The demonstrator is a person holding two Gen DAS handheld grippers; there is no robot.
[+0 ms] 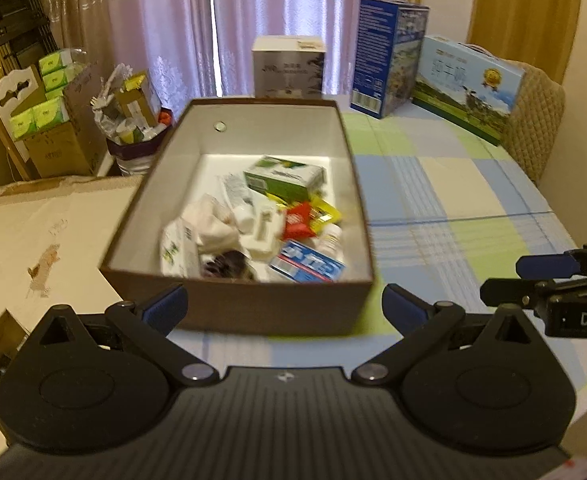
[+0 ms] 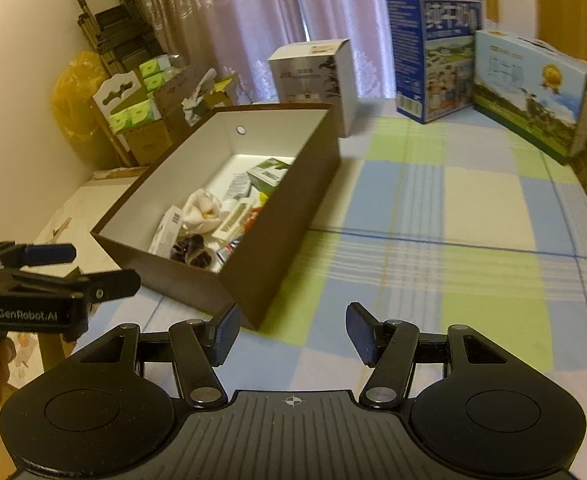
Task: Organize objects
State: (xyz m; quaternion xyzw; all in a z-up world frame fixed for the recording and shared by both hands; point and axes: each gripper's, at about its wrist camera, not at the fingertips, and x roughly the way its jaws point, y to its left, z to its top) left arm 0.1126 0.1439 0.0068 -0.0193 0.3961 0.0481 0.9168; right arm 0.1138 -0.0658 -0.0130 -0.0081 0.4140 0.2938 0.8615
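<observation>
1. Left gripper (image 1: 284, 305): fingers spread wide, holding nothing; right gripper (image 2: 292, 334): half spread, also empty.
2. Brown open cardboard box (image 1: 229, 308) with white inside, just ahead of the left fingers, left of the right ones.
3. Probably light but loaded with loose small packets; thin walls likely flexible.
4. Better to take by opposite long walls, kept level.

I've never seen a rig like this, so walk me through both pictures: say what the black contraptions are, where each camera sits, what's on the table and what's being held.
A person holds a two-finger grabber in each hand, each carrying its own camera looking along the fingers. One picture comes from the left gripper, the other from the right gripper. Both stand open and hold nothing. On the checked tablecloth sits an open brown box of small items, including a green carton, a red packet and a toothpaste box. Three larger cartons stand behind it.
</observation>
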